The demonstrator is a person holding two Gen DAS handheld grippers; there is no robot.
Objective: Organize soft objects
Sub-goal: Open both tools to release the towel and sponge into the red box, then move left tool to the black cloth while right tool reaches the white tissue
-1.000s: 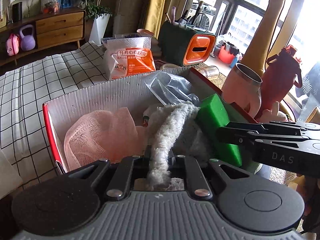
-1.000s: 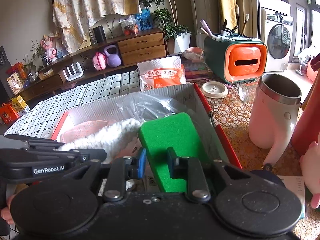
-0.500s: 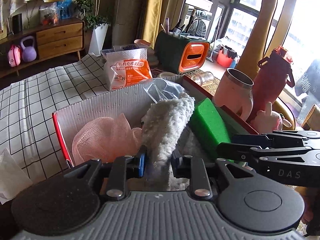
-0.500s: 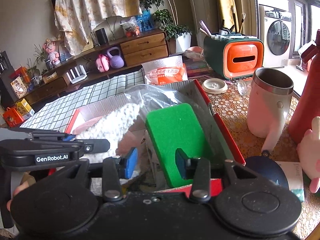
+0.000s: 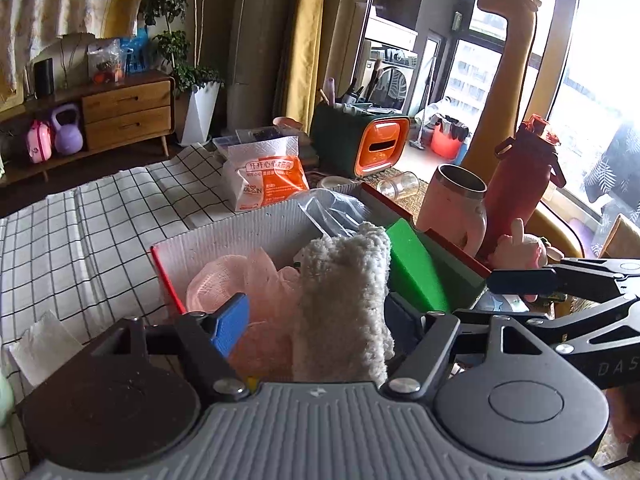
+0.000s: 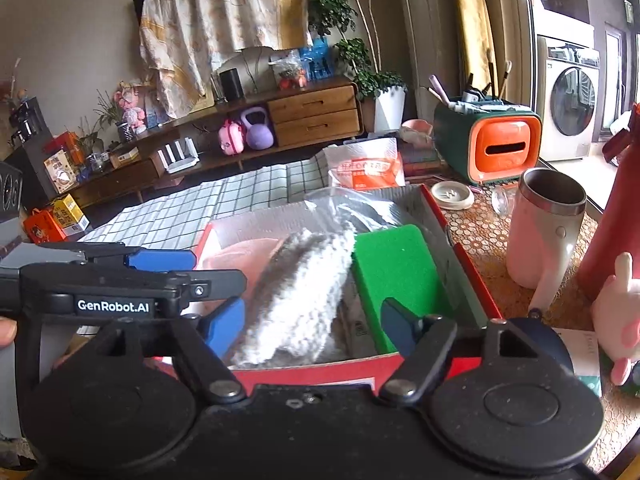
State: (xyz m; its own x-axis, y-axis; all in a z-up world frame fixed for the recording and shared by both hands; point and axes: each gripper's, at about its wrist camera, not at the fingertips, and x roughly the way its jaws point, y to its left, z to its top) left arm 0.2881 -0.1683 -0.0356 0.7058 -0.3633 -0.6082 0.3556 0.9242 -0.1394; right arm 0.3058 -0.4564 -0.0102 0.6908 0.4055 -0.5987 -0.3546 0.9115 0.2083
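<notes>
Both hand-held grippers hang over a red-rimmed cardboard box (image 6: pixel 460 236) that sits on the tabletop, between the checked cloth (image 5: pixel 80 232) on one side and the patterned mat (image 6: pixel 480 232) on the other. The left hand-held gripper (image 5: pixel 320 320) has its jaws spread wide, and nothing is clamped between them. The white fluffy towel (image 5: pixel 344 296) stands up in the gap between its fingers, but the blue pad (image 5: pixel 230 322) is clear of it. The right hand-held gripper (image 6: pixel 316 324) is likewise wide open and empty, poised above the near wall of the box.

Inside the box, the towel (image 6: pixel 300 296) lies in the middle, leaning over a pink mesh puff (image 5: pixel 236 276) toward the cloth side. A green sponge (image 6: pixel 392 272) stands against the wall on the mat side, and a clear plastic bag (image 6: pixel 352 208) is bunched at the far end.

The step in hand looks like the release of the towel and the sponge into the box; both appear settled there.

What comes next is a matter of judgement. A pink plush toy (image 6: pixel 616 312) sits outside the box near the mat-side edge, beside the pink mug (image 6: pixel 548 232) and red bottle (image 5: pixel 520 184). If it belongs with the soft things, the right hand-held gripper would have to draw back, swing toward it and close gently on its body without knocking the mug.
</notes>
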